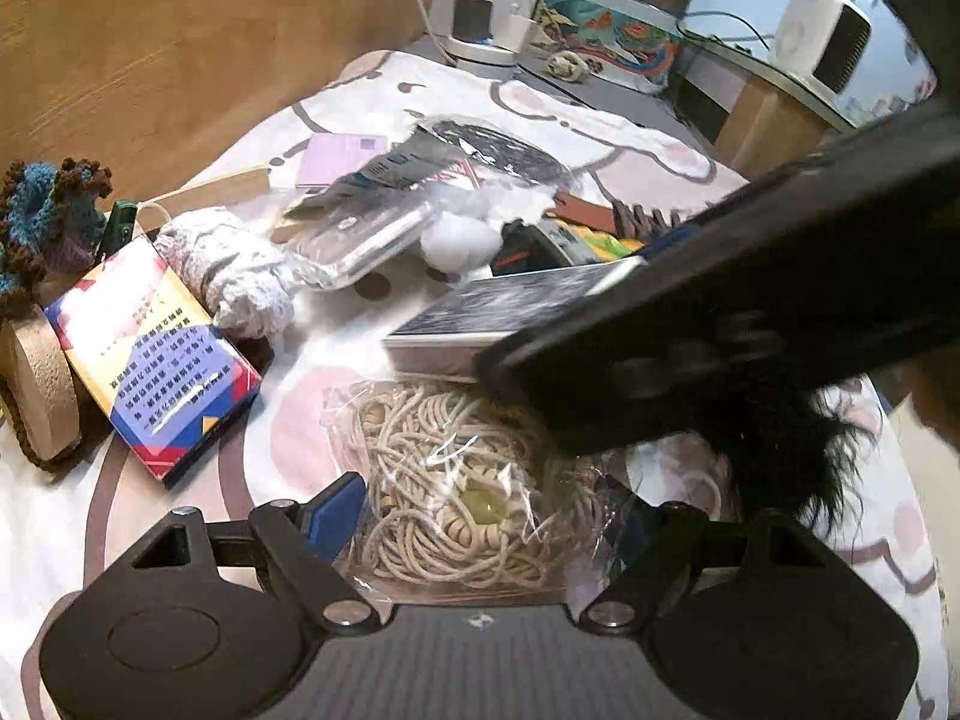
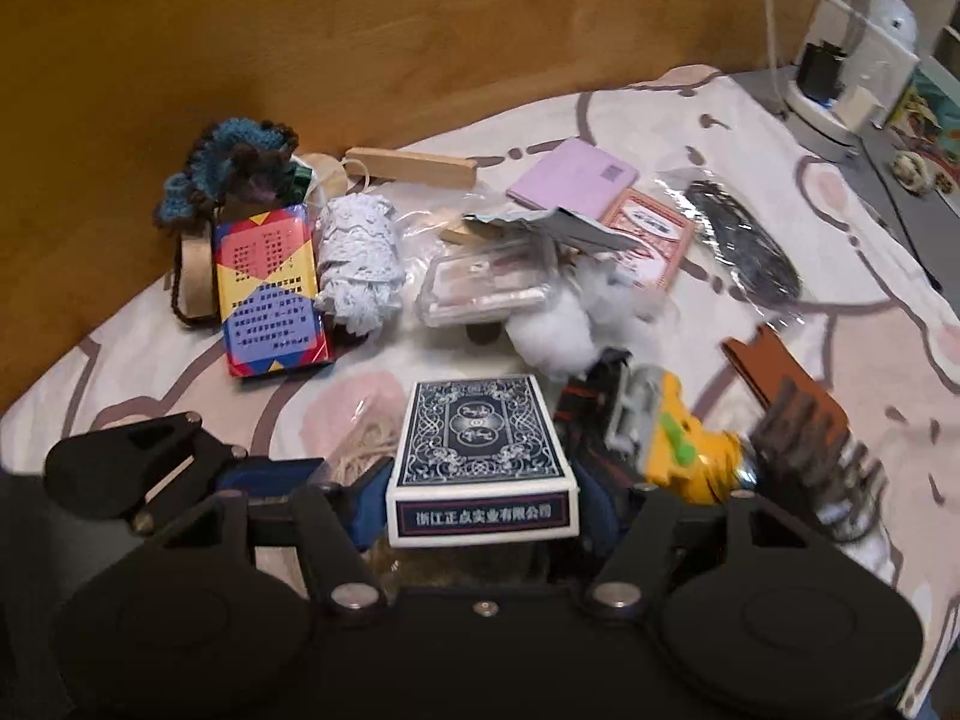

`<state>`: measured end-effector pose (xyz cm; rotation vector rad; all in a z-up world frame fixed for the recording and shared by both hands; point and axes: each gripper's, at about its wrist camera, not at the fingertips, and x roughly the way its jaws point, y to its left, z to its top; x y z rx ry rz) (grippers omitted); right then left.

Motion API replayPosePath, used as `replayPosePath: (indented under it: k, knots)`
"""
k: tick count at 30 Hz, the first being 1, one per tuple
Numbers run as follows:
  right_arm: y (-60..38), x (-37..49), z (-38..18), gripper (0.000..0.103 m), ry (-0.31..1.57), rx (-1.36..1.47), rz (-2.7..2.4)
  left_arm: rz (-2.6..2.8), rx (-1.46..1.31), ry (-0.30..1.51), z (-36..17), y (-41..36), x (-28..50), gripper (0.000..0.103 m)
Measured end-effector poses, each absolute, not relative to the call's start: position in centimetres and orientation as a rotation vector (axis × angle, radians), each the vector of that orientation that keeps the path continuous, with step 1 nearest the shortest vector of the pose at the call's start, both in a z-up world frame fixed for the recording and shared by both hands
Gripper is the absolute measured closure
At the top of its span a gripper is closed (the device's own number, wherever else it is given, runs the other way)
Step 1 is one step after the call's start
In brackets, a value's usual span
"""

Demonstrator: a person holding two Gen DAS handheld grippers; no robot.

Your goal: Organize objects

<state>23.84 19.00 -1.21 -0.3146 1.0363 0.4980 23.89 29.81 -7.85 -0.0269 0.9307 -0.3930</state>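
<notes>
Between the blue pads of the right gripper (image 2: 480,480) sat a dark card deck (image 2: 480,450), its patterned back up and its printed end toward the camera; the jaws looked closed onto its long sides, so I judged it held, its long axis running away from the wrist. From the left wrist view the same deck (image 1: 510,306) showed under the right gripper's dark body, hanging just above and beyond a clear bag of beige cord (image 1: 456,480). The left gripper (image 1: 480,510) stood wide open around that bag, one blue pad visible at the left, the other hidden; whether any pad touched the plastic could not be told. So the cord bag lay straight ahead of the left hand, and the deck was already the right hand's. Farther out on the printed bedspread (image 2: 750,138) lay a multicoloured box (image 2: 270,294), a roll of white lace (image 2: 357,264), a clear plastic case (image 2: 486,288), white cotton (image 2: 558,330), a red card pack (image 2: 651,240), a lilac card (image 2: 570,177), a yellow toy (image 2: 678,450) and a brown comb (image 2: 798,420). No tray or bin appeared; the only containers were bags, one holding the cord and another, beyond the red pack, with something dark (image 2: 744,246). Where the deck should go was a guess: perhaps beside the red pack, beyond and to the right.
</notes>
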Motion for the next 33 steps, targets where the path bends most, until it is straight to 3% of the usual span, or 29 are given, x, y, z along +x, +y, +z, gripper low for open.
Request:
replayPosePath:
  k: [14, 26, 28, 33]
  knots:
    - [12.5, 13.4, 0.0, 0.039, 0.946, -0.210, 0.419, -0.430, 0.046, 0.959, -7.9, 28.6, 19.5, 0.021]
    - [7.3, 4.1, -3.8, 0.041, 1.023, -0.114, 0.357, -0.428, 0.182, 0.943, -8.4, 27.4, 18.9, 0.020]
    - [6.4, 3.1, -4.5, 0.043, 1.047, -0.103, 0.331, -0.432, 0.198, 0.946, -8.4, 27.3, 18.8, 0.018]
    - [3.0, 2.3, -6.5, 0.035, 1.089, -0.003, 0.123, -0.400, 0.212, 0.984, -8.5, 27.4, 18.8, 0.010]
